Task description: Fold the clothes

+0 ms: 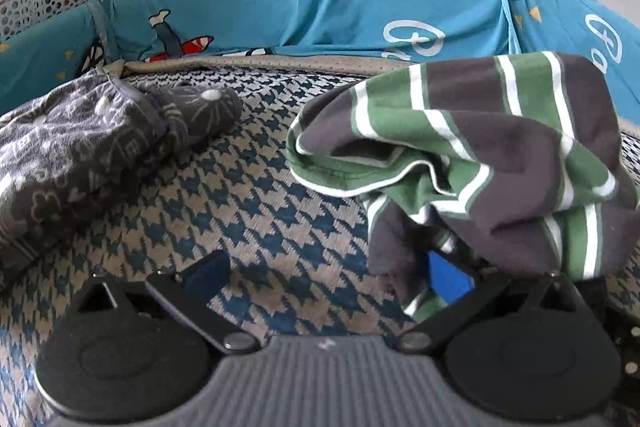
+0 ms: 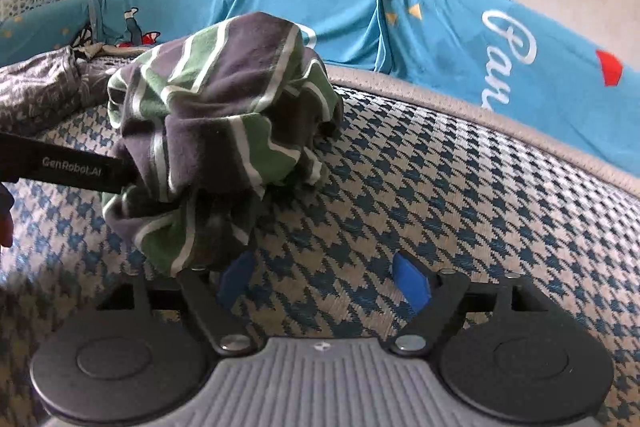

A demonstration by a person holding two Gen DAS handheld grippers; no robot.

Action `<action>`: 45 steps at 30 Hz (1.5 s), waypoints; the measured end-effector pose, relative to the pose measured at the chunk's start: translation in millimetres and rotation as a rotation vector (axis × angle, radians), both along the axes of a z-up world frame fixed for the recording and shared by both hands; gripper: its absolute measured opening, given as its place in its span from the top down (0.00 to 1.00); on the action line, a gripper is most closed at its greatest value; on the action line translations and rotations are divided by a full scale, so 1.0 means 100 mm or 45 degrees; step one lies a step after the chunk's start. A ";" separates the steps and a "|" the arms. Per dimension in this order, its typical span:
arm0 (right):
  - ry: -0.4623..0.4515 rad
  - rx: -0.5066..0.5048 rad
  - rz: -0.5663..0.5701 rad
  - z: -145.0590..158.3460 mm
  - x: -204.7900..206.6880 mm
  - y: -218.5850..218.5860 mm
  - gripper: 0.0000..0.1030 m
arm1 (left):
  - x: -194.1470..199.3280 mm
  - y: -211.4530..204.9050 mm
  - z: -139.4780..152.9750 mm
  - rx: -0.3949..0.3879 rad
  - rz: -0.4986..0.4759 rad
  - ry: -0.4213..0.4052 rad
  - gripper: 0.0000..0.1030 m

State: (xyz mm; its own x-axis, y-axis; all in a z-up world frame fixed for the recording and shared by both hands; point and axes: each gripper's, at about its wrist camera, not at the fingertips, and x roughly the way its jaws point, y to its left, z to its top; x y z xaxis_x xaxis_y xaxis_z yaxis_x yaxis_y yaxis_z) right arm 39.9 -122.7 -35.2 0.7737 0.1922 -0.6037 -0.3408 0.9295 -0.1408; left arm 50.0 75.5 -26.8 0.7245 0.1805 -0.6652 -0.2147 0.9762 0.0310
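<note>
Striped garment point(image 1: 480, 155) bunched at right, draped over left gripper's point(image 1: 328, 279) spread right finger; grey patterned garment point(image 1: 80, 147) lies at left.

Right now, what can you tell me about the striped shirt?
The striped shirt is soft knit fabric with broad green and dark grey bands split by thin white lines. It is bunched into a loose, crumpled heap, not yet folded, on the houndstooth mat. It drapes over one finger of the left gripper; the right gripper stands open beside it, its pads free of cloth.
</note>
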 end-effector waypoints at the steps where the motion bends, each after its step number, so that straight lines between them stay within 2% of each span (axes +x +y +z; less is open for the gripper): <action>1: -0.003 -0.004 -0.010 0.00 0.00 0.00 0.19 | 0.00 0.00 -0.01 -0.002 0.000 -0.003 0.00; 7: 0.041 0.100 -0.032 -0.03 0.07 -0.15 0.12 | -0.04 0.02 -0.04 -0.023 0.001 -0.036 0.00; 15: 0.042 0.086 -0.044 -0.04 0.07 -0.13 0.08 | -0.06 0.03 -0.06 -0.032 0.001 -0.054 0.00; 28: 0.041 0.079 -0.048 -0.04 0.06 -0.12 0.07 | -0.09 -0.01 -0.10 -0.007 0.001 -0.092 0.00; 45: 0.043 0.079 -0.047 -0.04 0.06 -0.12 0.06 | -0.10 0.00 -0.10 -0.010 0.005 -0.089 0.00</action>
